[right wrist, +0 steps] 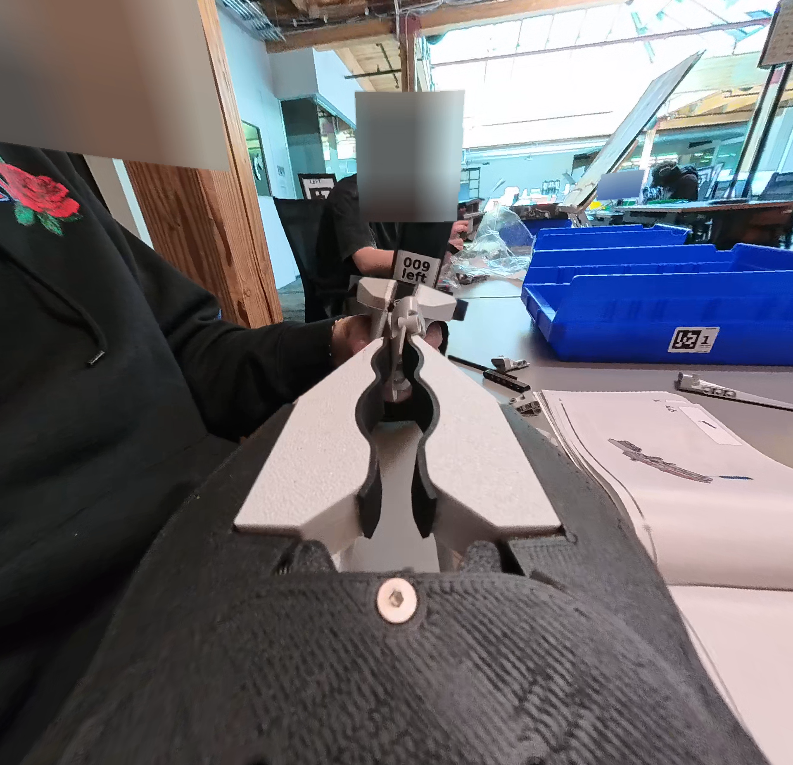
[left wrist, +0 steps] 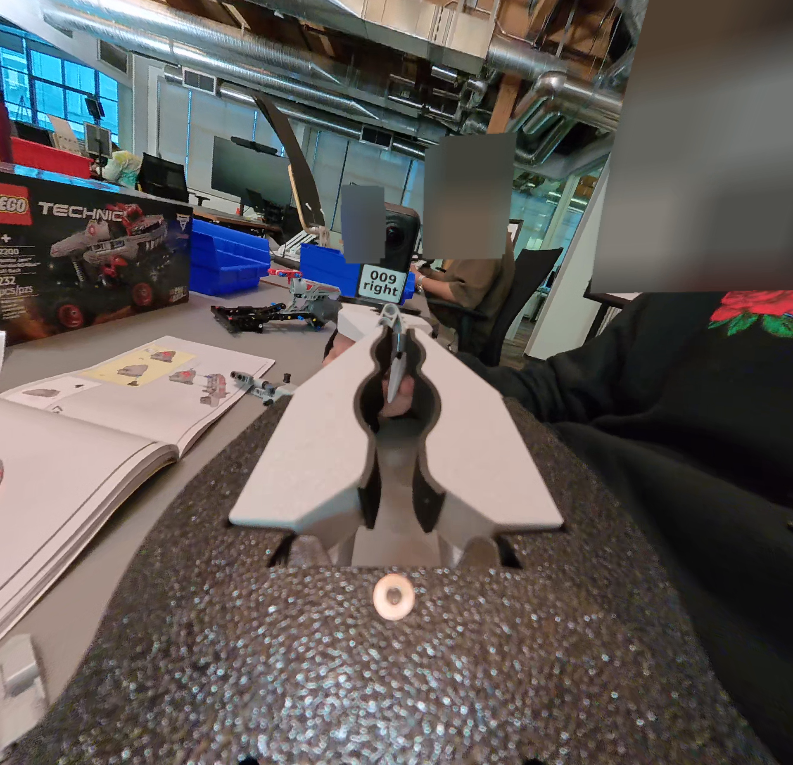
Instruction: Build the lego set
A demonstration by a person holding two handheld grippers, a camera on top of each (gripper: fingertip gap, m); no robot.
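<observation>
The two grippers face each other tip to tip above the table. In the left wrist view my left gripper [left wrist: 394, 337] is shut on a thin grey Lego piece [left wrist: 394, 360] that stands upright between the pads, its rounded end poking out above the tips. The right gripper [left wrist: 360, 322] shows just behind it. In the right wrist view my right gripper [right wrist: 397, 345] is shut on a grey Lego piece [right wrist: 407, 320] with a round hub. The left gripper [right wrist: 388, 304] touches that hub from the far side. I cannot tell whether it is one piece or two joined.
A partly built black chassis [left wrist: 274, 311], the Lego box [left wrist: 86, 251] and blue bins [left wrist: 227, 255] stand at the back left. The open instruction booklet [left wrist: 128, 401] lies on the left, with loose parts [left wrist: 261, 386] beside it. Loose parts [right wrist: 510, 363], a grey panel [right wrist: 708, 390] and blue bins [right wrist: 643, 298] are on the right. People sit behind. Left and right tips are no more than a few centimetres apart. Left tips and right tips are each some 35 centimeters from the grey panel [right wrist: 708, 390].
</observation>
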